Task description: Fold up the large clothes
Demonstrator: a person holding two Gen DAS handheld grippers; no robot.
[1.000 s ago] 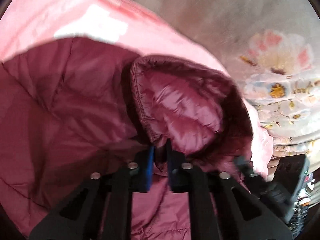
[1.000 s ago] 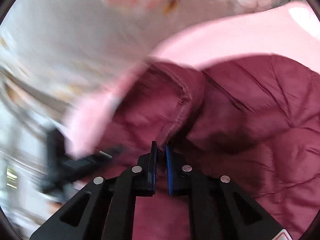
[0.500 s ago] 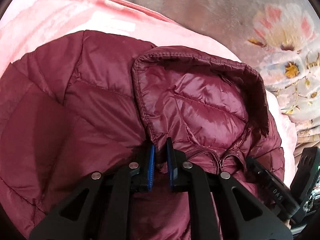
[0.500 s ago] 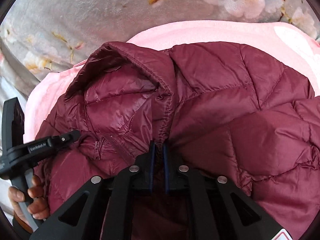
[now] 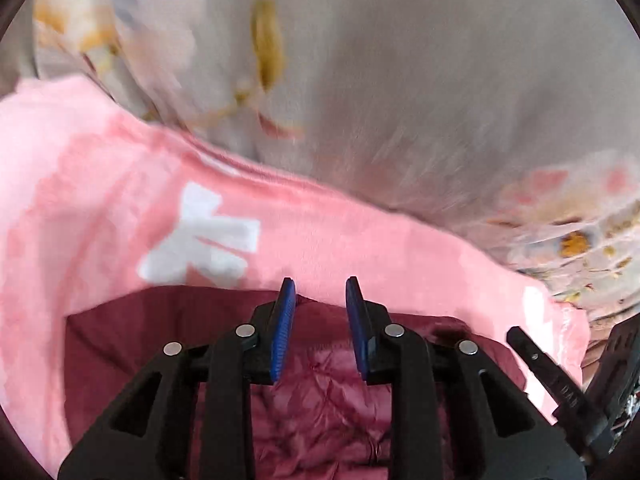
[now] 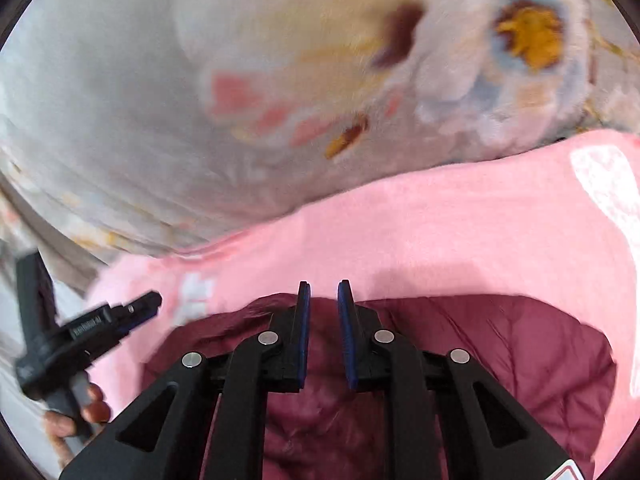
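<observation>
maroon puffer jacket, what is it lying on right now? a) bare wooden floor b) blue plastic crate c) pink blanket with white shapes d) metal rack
c: the maroon puffer jacket lies on the pink blanket, whose white shapes show in the left wrist view, all spread over a floral bedcover.

Left gripper (image 5: pixel 320 292) and right gripper (image 6: pixel 323 294) opening (nothing between).

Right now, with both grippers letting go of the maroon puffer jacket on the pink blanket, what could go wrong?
1. The left gripper and right gripper are opening with nothing between the fingers, so the puffy maroon jacket may spring back and loosen its fold.
2. The jacket lies on a soft pink blanket, which could drag or bunch on the next grab.
</observation>
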